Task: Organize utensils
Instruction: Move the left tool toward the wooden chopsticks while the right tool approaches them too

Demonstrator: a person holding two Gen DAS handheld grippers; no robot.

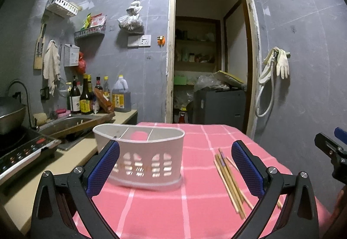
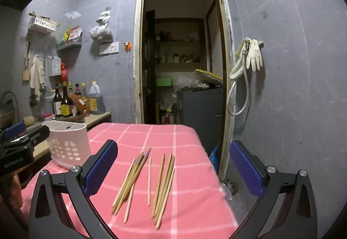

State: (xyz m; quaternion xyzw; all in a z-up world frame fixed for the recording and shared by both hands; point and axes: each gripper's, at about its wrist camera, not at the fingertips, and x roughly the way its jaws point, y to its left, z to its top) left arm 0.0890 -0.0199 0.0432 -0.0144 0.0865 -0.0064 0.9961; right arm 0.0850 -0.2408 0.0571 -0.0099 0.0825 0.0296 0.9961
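Observation:
A white slotted utensil holder [image 1: 143,156] stands upright on the pink checked tablecloth [image 1: 184,206], at the table's left side; it also shows in the right wrist view [image 2: 68,148]. Several wooden chopsticks [image 2: 147,182] lie loose on the cloth to its right, some with purple tips; they also show in the left wrist view [image 1: 232,182]. My left gripper [image 1: 175,165] is open and empty, above the cloth just in front of the holder. My right gripper [image 2: 173,167] is open and empty, hovering over the chopsticks.
A kitchen counter [image 1: 71,158] with a sink [image 1: 65,126], an induction hob [image 1: 21,152] and bottles [image 1: 86,96] runs along the left. The table's right edge drops off near an open doorway [image 2: 182,54]. The left gripper shows at the far left of the right wrist view [image 2: 19,143].

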